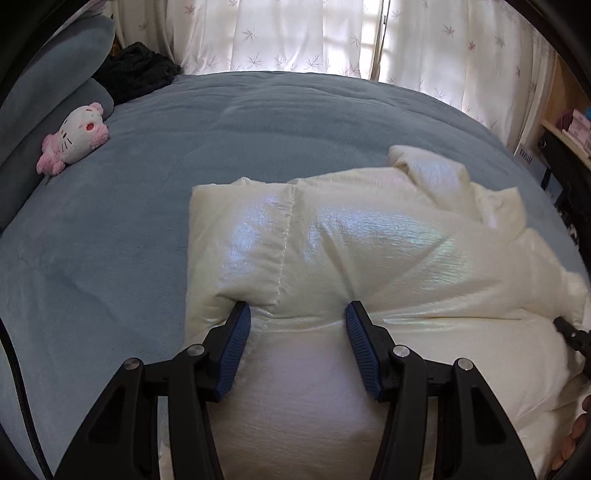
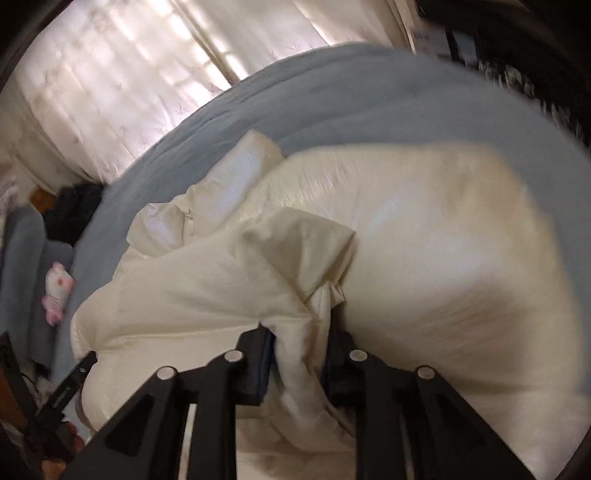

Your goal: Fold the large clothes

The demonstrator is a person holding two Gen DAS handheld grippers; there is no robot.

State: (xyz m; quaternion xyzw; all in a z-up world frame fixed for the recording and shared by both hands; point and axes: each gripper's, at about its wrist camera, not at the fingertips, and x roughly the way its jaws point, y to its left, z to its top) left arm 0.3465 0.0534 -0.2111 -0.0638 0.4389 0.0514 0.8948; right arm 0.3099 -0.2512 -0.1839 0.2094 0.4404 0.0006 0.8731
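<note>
Garment: a cream puffer jacket was spread on the blue bed cover, towards the right side of the bed, with a sleeve or collar part bunched at its far edge.
Progress: one panel was judged to have been laid over already, since a squared, doubled edge was seen at the left; the right side was still rumpled, so further folds and smoothing were judged to be left.
Left hand-held gripper: its blue ribbed pads were seen apart, pressed into the padded fabric on either side of a stitched seam; nothing was pinched between them.
Right hand-held gripper: it was seen clamped on a gathered pleat of the jacket's thin cream fabric, which stood up between the pads.
Material: a glossy, faintly iridescent shell was seen over thick, springy padding, quilted by stitched seams; a matte lining showed on the right.
Handling: the padding was judged likely to spring back unless pressed flat.
Surroundings: a pink-and-white plush toy lay by the pillows, well apart from the jacket, and patterned curtains hung behind.
</note>
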